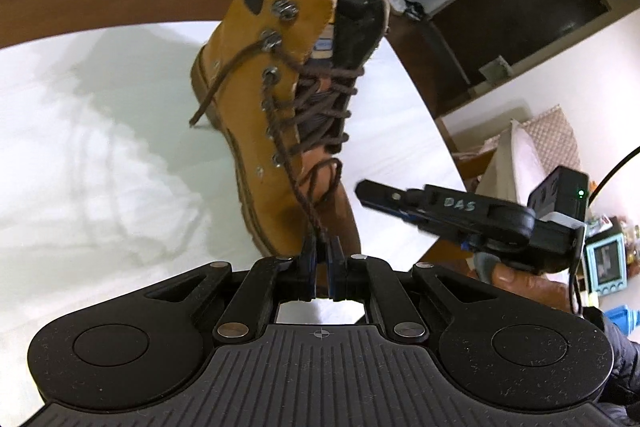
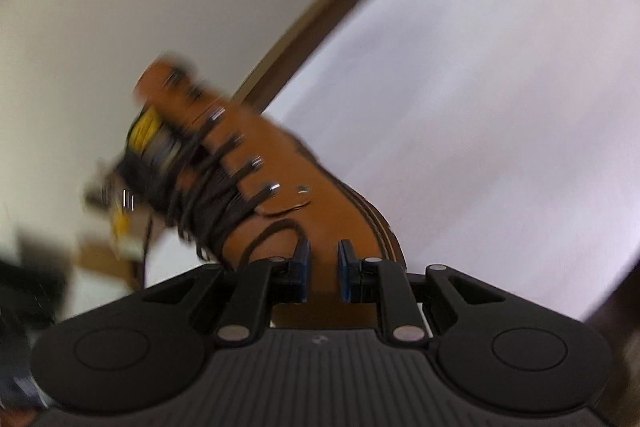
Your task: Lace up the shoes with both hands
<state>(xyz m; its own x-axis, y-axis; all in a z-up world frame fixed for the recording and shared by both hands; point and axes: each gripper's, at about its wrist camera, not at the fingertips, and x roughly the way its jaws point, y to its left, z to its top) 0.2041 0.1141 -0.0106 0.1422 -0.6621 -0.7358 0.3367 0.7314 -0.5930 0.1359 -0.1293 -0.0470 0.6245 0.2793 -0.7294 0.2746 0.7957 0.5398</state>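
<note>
Left wrist: boot on white table, dark cabinet behind.

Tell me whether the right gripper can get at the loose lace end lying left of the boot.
Probably not directly: the right gripper sits on the far side of the boot from the loose lace end, so the boot blocks it.

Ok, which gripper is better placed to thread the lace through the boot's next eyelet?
The left gripper: it is already shut on the brown lace just over the boot's toe. The right gripper is open and holds nothing, beside the toe.
</note>
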